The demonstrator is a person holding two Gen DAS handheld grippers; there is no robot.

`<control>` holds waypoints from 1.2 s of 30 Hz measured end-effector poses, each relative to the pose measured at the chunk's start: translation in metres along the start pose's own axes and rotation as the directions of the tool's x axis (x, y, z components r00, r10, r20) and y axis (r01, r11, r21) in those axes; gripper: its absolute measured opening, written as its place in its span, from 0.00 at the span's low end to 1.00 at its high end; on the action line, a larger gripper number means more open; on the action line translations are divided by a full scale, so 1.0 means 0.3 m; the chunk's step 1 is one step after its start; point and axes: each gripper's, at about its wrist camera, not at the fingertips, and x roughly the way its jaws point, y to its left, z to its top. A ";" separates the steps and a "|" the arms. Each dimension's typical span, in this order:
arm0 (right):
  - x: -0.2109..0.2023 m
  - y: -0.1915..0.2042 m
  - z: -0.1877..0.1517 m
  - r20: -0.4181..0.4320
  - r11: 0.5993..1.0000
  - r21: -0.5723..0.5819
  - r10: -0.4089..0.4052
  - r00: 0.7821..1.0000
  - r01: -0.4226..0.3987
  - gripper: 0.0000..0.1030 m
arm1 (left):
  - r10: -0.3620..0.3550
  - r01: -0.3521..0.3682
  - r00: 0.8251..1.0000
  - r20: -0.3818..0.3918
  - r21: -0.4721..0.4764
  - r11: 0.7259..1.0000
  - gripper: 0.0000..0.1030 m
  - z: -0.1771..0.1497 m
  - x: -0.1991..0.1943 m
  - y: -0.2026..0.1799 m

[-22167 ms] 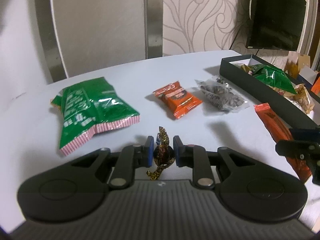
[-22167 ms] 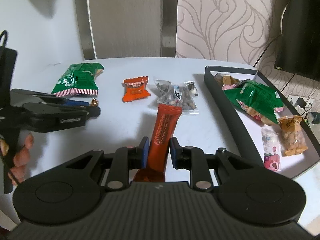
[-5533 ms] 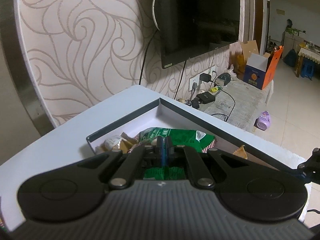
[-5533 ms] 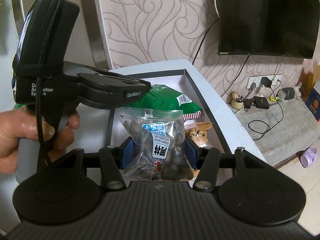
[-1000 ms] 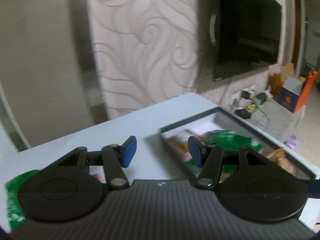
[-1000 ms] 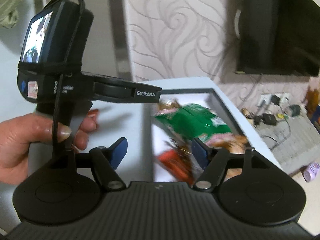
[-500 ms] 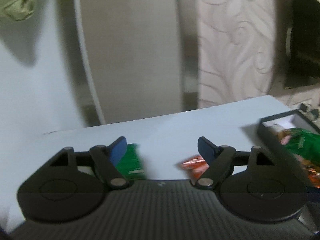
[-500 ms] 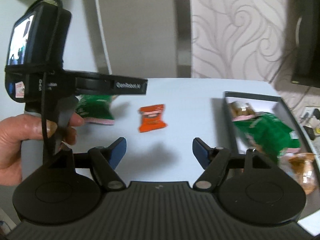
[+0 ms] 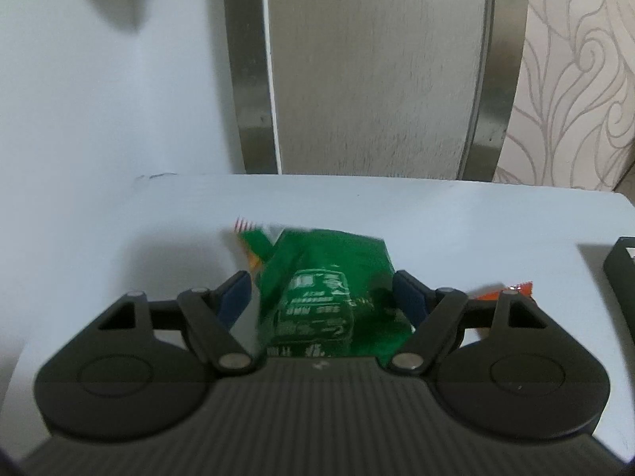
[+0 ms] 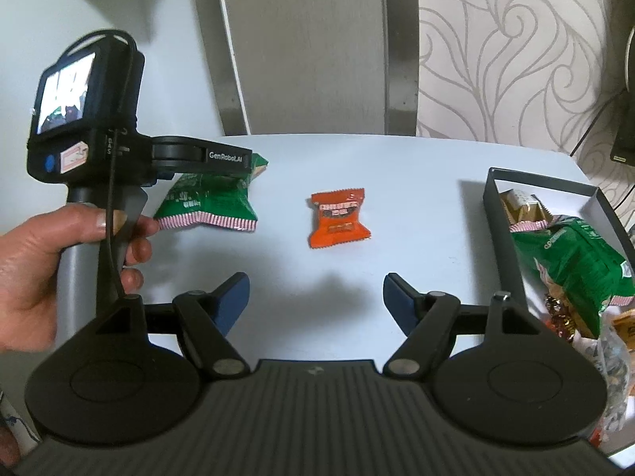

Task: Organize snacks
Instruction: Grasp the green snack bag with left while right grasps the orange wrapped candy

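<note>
Left gripper, lower centre of the left wrist view, is straddling the green snack bag with jaws apart, pads not yet pressing. Right gripper is hovering wide and empty over the table. Mid-frame, the orange packet is lying alone. At far right, the black box is holding sorted snacks. Advisably, close squarely on the bag's middle, avoiding crushing.

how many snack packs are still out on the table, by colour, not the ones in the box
green snack bag: 1
orange snack packet: 1
total on the white table, outside the black box: 2
</note>
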 end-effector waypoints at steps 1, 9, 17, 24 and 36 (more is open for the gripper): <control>0.002 -0.007 0.000 -0.002 1.000 0.001 -0.002 1.000 0.002 0.76 | -0.001 0.001 1.000 -0.003 0.000 1.000 0.77 0.000 0.009 -0.001; 0.030 -0.040 0.007 -0.032 1.000 -0.011 -0.012 0.999 0.012 0.76 | -0.019 0.019 1.000 0.015 0.013 1.000 0.79 -0.003 0.044 -0.023; 0.142 -0.057 0.124 -0.013 0.999 -0.037 -0.021 1.000 0.020 0.76 | -0.065 0.065 0.998 0.010 0.052 0.997 0.79 0.020 0.100 -0.045; 0.322 -0.102 0.197 -0.084 0.999 0.027 -0.023 0.996 0.025 0.76 | -0.098 0.097 0.995 0.004 0.078 0.992 0.84 0.031 0.119 -0.054; 0.446 -0.050 0.181 -0.149 0.995 -0.091 -0.050 0.988 0.037 0.53 | -0.132 0.134 0.991 -0.026 0.092 0.987 0.86 0.028 0.157 -0.044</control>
